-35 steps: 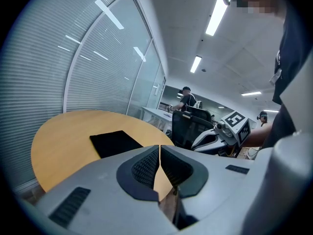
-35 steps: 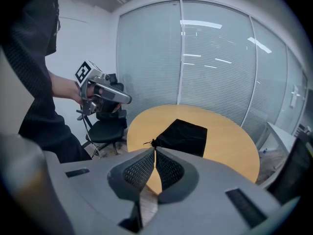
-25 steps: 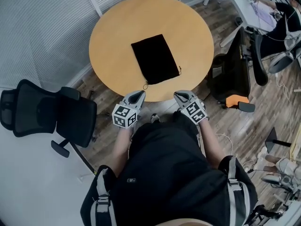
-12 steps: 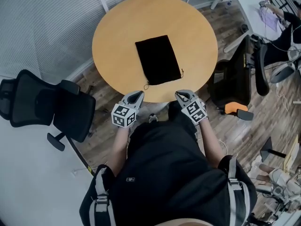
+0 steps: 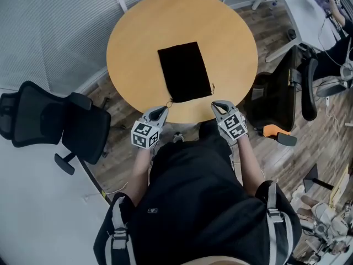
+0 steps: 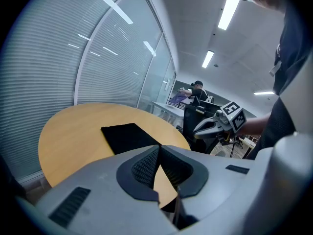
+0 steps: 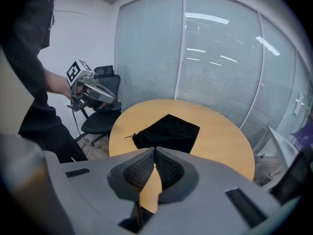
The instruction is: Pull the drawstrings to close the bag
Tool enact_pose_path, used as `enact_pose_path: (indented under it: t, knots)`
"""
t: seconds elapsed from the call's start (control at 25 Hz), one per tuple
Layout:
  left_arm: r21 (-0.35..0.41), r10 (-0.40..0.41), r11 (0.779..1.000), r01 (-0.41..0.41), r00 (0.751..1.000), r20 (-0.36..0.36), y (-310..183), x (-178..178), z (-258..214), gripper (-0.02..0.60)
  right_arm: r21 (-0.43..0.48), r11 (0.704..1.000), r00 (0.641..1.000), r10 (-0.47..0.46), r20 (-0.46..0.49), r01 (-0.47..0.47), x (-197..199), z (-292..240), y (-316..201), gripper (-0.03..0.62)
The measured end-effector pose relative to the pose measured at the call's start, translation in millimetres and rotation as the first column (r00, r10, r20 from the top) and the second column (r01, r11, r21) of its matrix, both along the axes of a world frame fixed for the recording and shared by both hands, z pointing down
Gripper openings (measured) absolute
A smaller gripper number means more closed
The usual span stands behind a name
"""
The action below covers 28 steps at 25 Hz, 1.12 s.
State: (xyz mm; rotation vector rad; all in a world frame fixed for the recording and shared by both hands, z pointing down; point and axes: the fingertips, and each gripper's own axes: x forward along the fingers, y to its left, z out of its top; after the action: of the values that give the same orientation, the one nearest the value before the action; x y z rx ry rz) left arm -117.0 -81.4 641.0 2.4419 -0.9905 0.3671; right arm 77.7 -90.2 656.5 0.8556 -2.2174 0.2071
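Observation:
A flat black drawstring bag (image 5: 183, 70) lies on the round wooden table (image 5: 132, 37), its mouth toward me, with thin cord ends at both near corners. The same bag (image 6: 128, 136) shows in the left gripper view and, as bag (image 7: 167, 131), in the right gripper view. My left gripper (image 5: 162, 111) hovers at the table's near edge, just short of the bag's left cord, shut and empty. My right gripper (image 5: 218, 106) hangs at the near edge to the right of the bag, also shut with nothing in it.
A black office chair (image 5: 52, 126) stands left of the table. Another dark chair (image 5: 281, 93) and an orange-topped base (image 5: 270, 130) are on the right. A white desk (image 5: 309, 10) with a seated person is at the far right. Blinds cover the glass wall behind.
My right gripper has shifted to the right along the table's near edge. The left gripper has dropped slightly. The bag lies as before.

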Motion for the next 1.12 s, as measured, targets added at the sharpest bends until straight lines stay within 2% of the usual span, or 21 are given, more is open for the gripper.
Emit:
enact_pose_path:
  t: [0.32,0.64,0.96,1.12]
  knots:
    - [-0.027,-0.020,0.999,0.021,0.999,0.030,-17,12,16,0.020,-0.022,1.000,1.000,0.012,-0.015,-0.012,36,10,-23,0.065]
    - [-0.077,-0.063,0.995,0.067,0.996,0.058,-27,21,34,0.020,-0.090,0.988,0.986,-0.137,-0.097,0.128,51,46,-41,0.066]
    - [-0.147,-0.021,0.988,0.045,0.986,0.163,-19,19,69,0.020,-0.150,0.968,0.969,-0.218,-0.114,0.200,47,82,-59,0.066]
    - [-0.160,0.064,0.987,-0.024,0.966,0.251,-14,24,87,0.020,-0.179,0.955,0.952,-0.264,-0.152,0.236,50,96,-63,0.066]
